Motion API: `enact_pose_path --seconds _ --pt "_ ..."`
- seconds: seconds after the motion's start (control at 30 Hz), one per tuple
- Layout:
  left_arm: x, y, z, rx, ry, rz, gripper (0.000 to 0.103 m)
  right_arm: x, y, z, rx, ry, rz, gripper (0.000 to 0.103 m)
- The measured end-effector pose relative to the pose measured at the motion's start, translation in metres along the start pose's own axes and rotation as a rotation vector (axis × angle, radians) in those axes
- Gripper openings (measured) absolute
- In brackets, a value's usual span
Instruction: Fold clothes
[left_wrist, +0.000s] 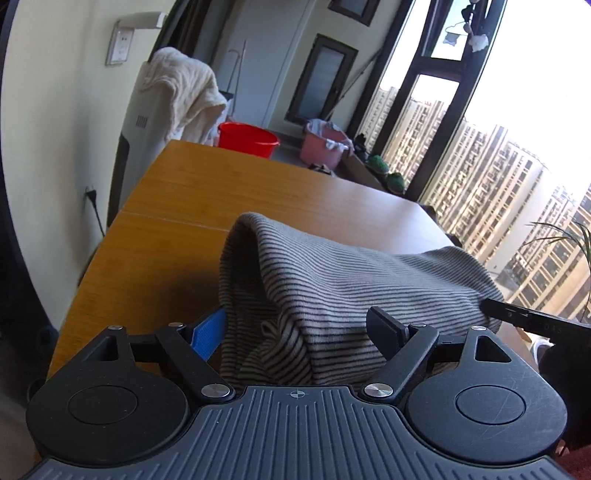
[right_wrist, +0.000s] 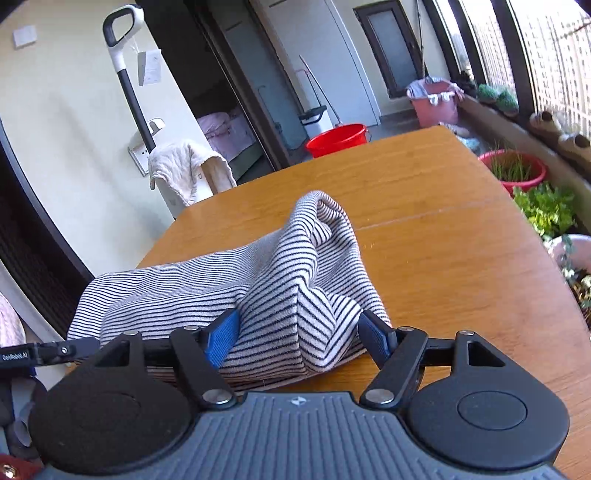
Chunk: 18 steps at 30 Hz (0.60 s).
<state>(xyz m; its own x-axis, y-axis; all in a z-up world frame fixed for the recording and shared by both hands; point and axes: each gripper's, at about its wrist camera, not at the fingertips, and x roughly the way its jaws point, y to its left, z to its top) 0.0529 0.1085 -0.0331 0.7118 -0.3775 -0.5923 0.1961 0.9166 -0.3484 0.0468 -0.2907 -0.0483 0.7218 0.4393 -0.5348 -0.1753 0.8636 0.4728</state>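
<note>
Tabletop (left_wrist: 229, 192) runs wide and bare past the striped garment (left_wrist: 332, 280), w/ a seam line across the wood and the far edge well beyond the cloth; in the right wrist view the wood (right_wrist: 443, 258) also stretches open to my right, up to a rounded edge by the green plants (right_wrist: 546, 208). Beyond the far edge sit a red bucket (left_wrist: 247, 139) and a pink basket (left_wrist: 323, 146), both well apart from the cloth. A cream towel (left_wrist: 181, 88) hangs over a white appliance near the wall. Garment is bunched in a mound near my edge of the table, one fold humped up tall in the middle. My left gripper (left_wrist: 299, 330) has its fingers spread fairly wide w/ cloth lying between them; the blue pad (left_wrist: 208, 334) on one side touches the fabric edge, the other finger sits against the folds, but I can't tell if it's actually clamping. My right gripper (right_wrist: 299, 336) is likewise spread about the width of a thick fold, both blue pads (right_wrist: 221, 339) pressed into the striped bulge btwn them, so it's pinching that bunch. Both tools are low, near table level, aimed fwd across the wood, side by side; the other tool's black finger shows at each view's edge, touching the cloth.
</note>
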Motion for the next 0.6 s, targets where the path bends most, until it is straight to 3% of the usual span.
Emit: enact_pose_path --seconds 0.07,0.17,0.3,0.6 --pt "0.013 0.004 -0.007 -0.034 0.044 -0.039 0.087 0.000 -0.001 -0.003 -0.012 -0.010 0.012 0.072" --pt "0.025 0.005 -0.004 -0.019 0.043 -0.050 0.088 0.002 -0.001 -0.007 -0.044 -0.034 0.020 0.071" --pt "0.040 0.008 0.005 -0.004 0.027 -0.070 0.087 0.022 -0.001 0.013 -0.071 -0.062 -0.007 0.064" --pt "0.097 0.005 0.061 0.061 -0.029 -0.008 0.082 0.058 -0.004 0.050 -0.115 -0.090 -0.056 0.060"
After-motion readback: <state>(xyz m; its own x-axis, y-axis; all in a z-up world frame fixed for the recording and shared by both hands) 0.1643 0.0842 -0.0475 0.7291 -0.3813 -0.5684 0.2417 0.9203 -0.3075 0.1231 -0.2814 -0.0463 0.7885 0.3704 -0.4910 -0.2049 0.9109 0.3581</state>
